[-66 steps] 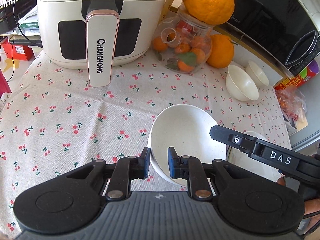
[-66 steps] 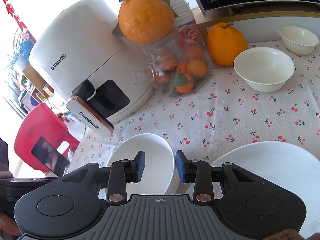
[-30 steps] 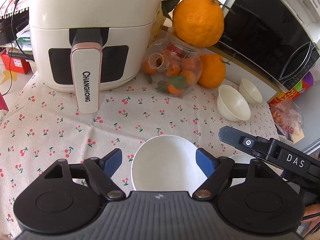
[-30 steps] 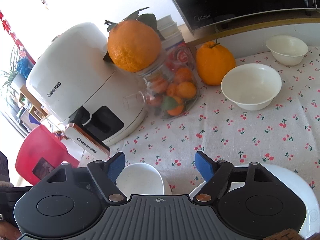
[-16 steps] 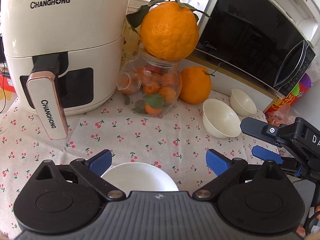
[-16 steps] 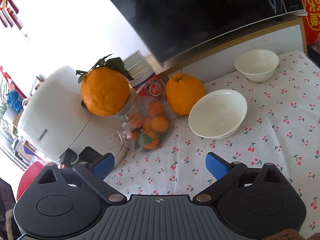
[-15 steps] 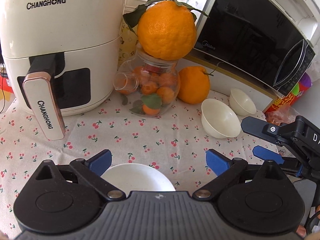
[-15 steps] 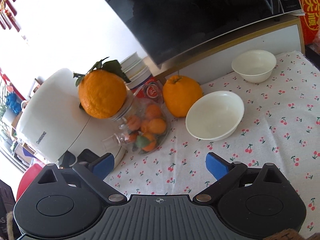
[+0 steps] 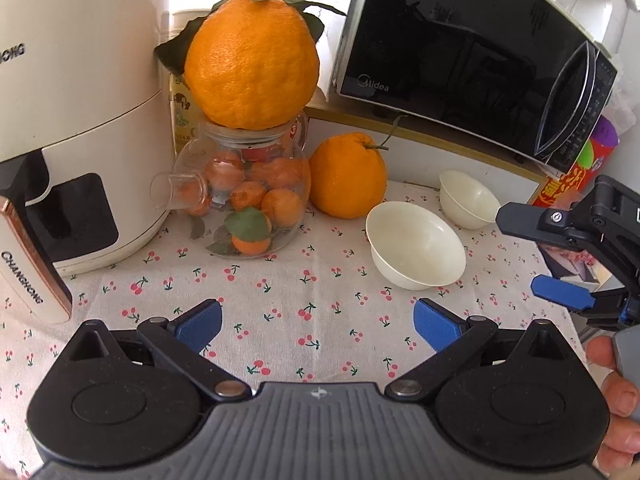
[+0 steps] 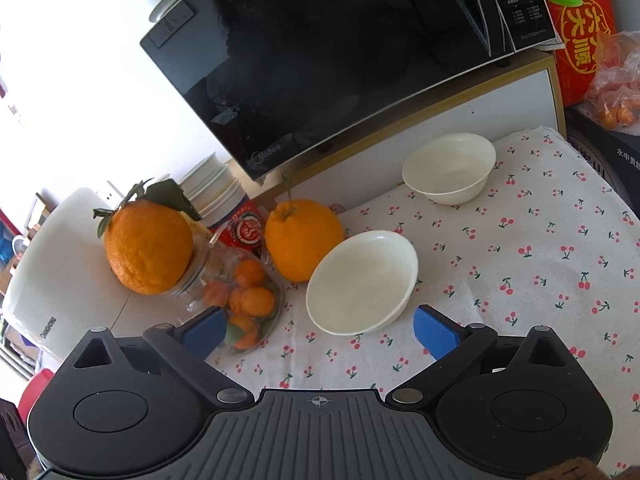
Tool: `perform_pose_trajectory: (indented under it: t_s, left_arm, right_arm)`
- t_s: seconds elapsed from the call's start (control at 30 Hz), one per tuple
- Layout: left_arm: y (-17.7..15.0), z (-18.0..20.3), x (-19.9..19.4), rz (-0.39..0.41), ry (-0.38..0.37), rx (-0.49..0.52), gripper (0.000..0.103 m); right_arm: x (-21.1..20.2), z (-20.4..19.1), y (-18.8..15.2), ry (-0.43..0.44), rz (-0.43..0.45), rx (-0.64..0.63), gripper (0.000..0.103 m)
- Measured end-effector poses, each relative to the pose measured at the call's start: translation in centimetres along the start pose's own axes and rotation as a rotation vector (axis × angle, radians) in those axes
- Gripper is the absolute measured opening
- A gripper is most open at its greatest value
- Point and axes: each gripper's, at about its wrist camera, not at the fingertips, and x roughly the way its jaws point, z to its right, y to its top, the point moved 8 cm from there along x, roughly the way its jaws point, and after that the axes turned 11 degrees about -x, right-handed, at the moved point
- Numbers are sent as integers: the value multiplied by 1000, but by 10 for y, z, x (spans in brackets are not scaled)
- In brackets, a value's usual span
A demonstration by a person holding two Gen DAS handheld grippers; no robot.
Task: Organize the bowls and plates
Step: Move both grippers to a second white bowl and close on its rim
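Right wrist alone shows a bag [image 10: 614, 92], apparently oranges; both grippers [image 9: 318, 322] [image 10: 318, 324] gape wide, empty.

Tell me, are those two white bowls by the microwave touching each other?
Apart. The right wrist view shows the nearer bowl and the farther bowl with a plain strip of cherry-print tablecloth between them.

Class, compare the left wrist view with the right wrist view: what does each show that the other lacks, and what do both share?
Left wrist view only: the fryer's handle, the right tool seen from the side, and the person's fingers.
Right wrist view only: the red box and a bag of oranges.
Both: two bowls, the jar, the microwave and open tools.
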Motion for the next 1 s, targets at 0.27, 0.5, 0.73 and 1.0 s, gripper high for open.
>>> perform_pose_trajectory:
  t_s: [0.27, 0.5, 0.73, 1.0]
  left_arm:
    - [31, 35, 36, -24, -91, -6, 99]
    - [19, 39, 71, -79, -158, -95, 76]
    - [24, 48, 88, -74, -184, -77, 61]
    - [17, 49, 102, -119, -217, -149, 22]
  right_arm:
    - [24, 34, 13, 2, 14, 140, 101]
    - [53, 69, 2, 25, -17, 272, 100]
    - [75, 90, -16, 20, -36, 347, 81]
    - [87, 89, -24, 0, -58, 309, 37]
